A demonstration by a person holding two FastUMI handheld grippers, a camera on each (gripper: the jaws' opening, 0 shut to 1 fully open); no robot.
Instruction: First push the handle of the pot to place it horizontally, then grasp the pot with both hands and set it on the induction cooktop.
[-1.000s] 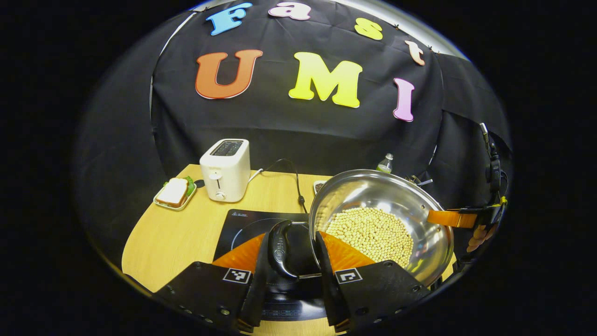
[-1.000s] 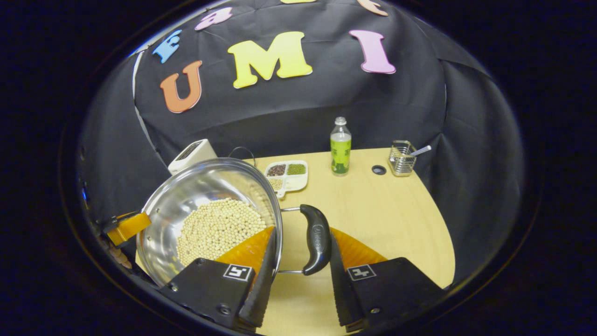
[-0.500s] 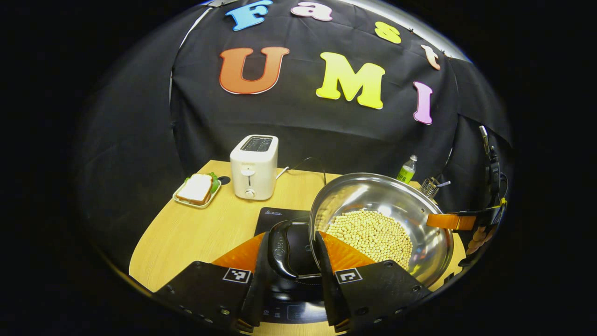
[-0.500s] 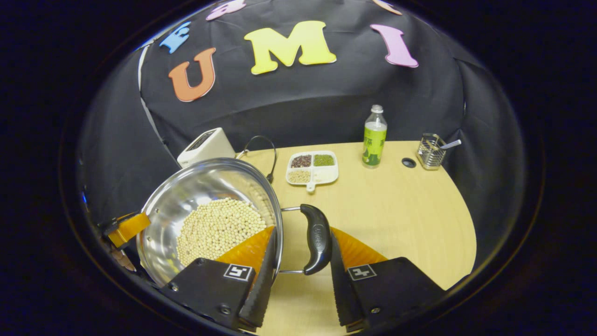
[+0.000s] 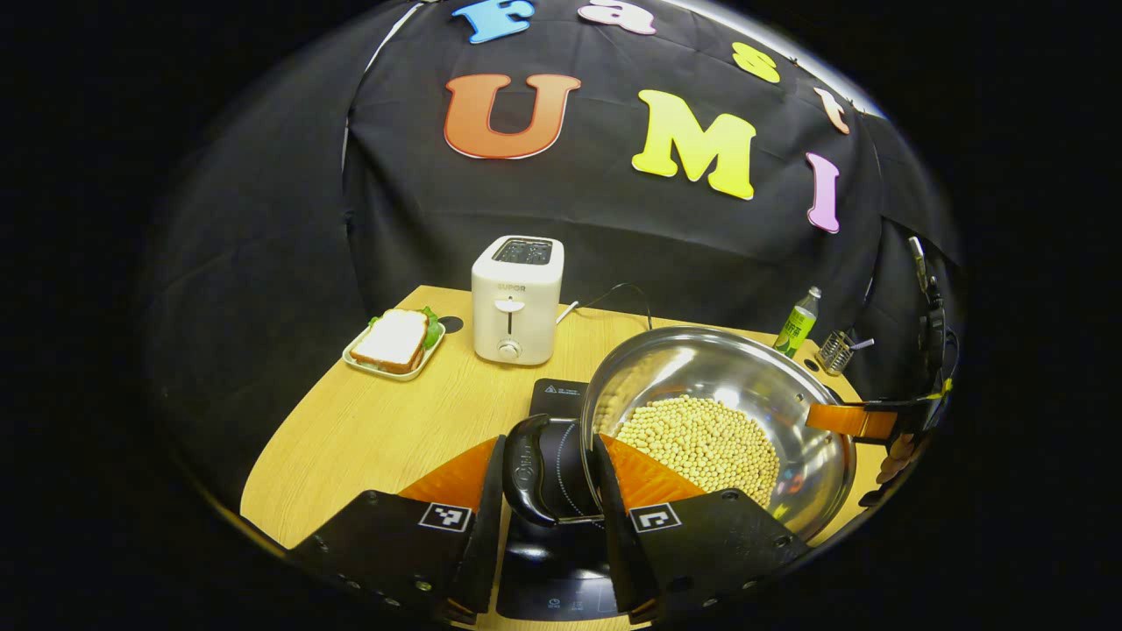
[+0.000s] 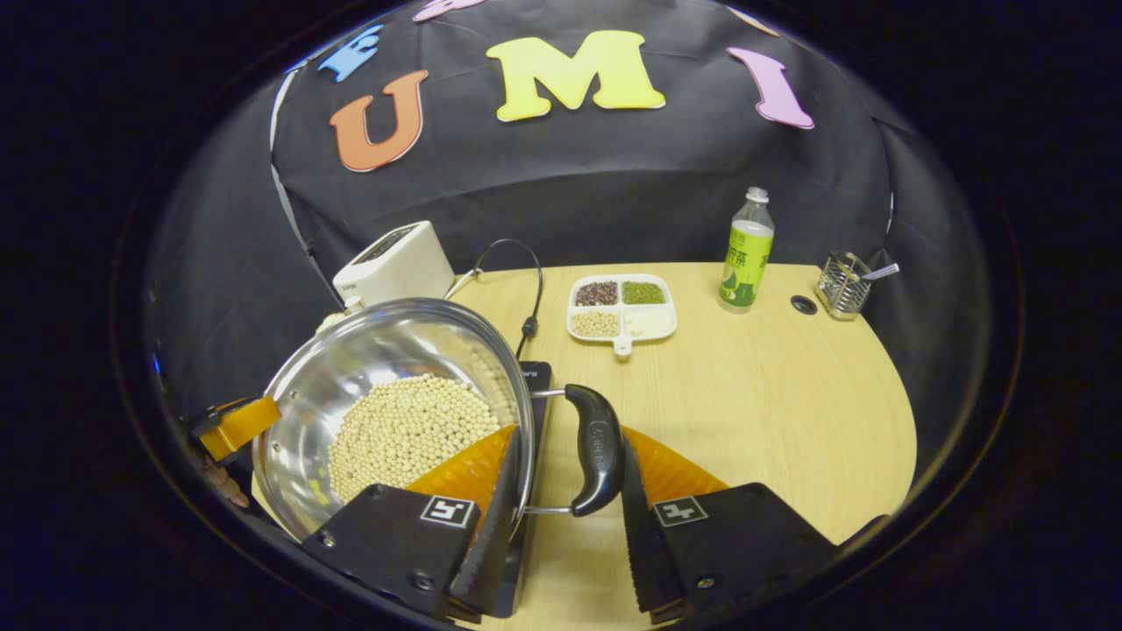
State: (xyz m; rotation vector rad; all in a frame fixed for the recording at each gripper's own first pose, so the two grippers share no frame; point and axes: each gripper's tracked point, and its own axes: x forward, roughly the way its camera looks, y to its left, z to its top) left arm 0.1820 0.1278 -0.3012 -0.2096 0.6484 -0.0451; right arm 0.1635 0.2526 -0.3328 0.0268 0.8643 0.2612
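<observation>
A steel pot (image 5: 745, 368) holding pale beans (image 5: 701, 438) hangs between my two grippers, over the black induction cooktop (image 5: 554, 396). My left gripper (image 5: 550, 445) is shut across the pot's black left handle (image 5: 524, 469) and the rim beside it. My right gripper (image 6: 570, 436) clamps the black right handle (image 6: 598, 447) and rim the same way. In the right gripper view the pot (image 6: 377, 350) covers most of the cooktop (image 6: 536, 377). Each view shows the other gripper at the pot's far rim: right gripper (image 5: 850, 419), left gripper (image 6: 235, 424).
On the wooden table (image 6: 771, 394) stand a white toaster (image 5: 515, 298) with its cord, a sandwich plate (image 5: 394, 342), a divided dish of beans (image 6: 621, 307), a green bottle (image 6: 747, 254) and a wire holder (image 6: 841, 285).
Both grippers have carried the pot leftward, closer to the toaster. The cooktop now lies under the pot and its edge has come into the right gripper view. The grips are unchanged.
</observation>
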